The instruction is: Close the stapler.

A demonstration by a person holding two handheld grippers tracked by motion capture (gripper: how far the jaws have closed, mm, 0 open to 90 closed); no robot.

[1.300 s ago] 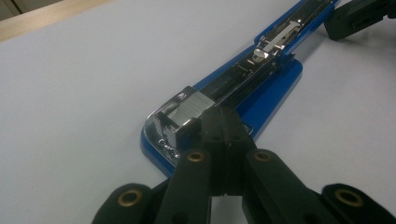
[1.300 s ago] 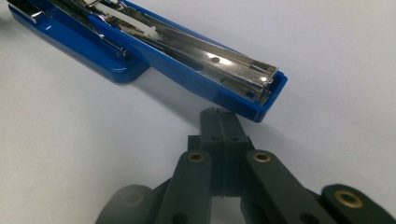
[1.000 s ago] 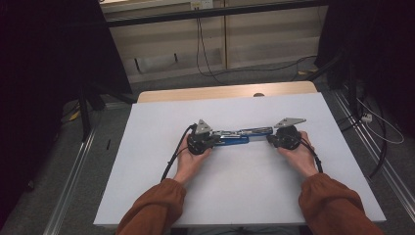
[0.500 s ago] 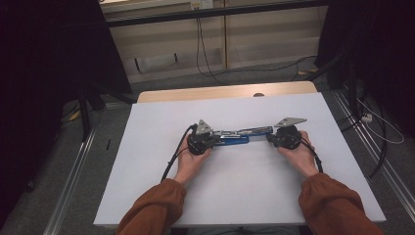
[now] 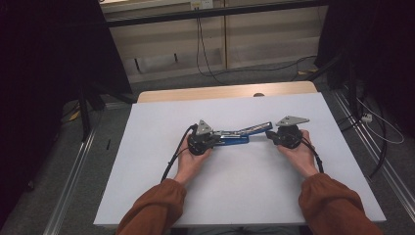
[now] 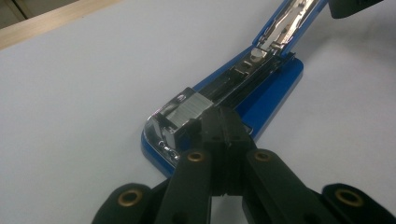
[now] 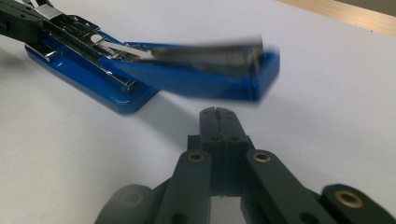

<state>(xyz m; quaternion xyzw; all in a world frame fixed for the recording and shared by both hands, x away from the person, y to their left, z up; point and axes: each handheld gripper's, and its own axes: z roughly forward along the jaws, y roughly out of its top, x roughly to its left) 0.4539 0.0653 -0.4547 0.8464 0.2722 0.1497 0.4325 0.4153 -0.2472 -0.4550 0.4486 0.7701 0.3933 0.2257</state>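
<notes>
Stapler [image 5: 235, 137] first: a blue one, lying swung open on the white tabletop [image 5: 147, 161] between my two hands, its long axis running left to right across me. Its base lies flat on the left side, with the steel staple channel exposed on top, and its lid [image 7: 205, 70] lifts off at a slant toward my right. My left gripper [image 6: 219, 123] has its fingers closed, pinched together with nothing between them, and their tips rest down on the front end of the channel, right behind a block of staples [image 6: 189, 109] seated there; from this angle I cannot tell how hard they press. My right gripper [image 7: 217, 114] also has its fingers closed on nothing, and it sits just short of the raised lid's free end, which hangs a little above and beyond the tips, apart from them. So my left hand is the one already on the stapler, and the lid lies straight ahead of my right. I judge the coming move is for the right to swing that lid along the same axis.
</notes>
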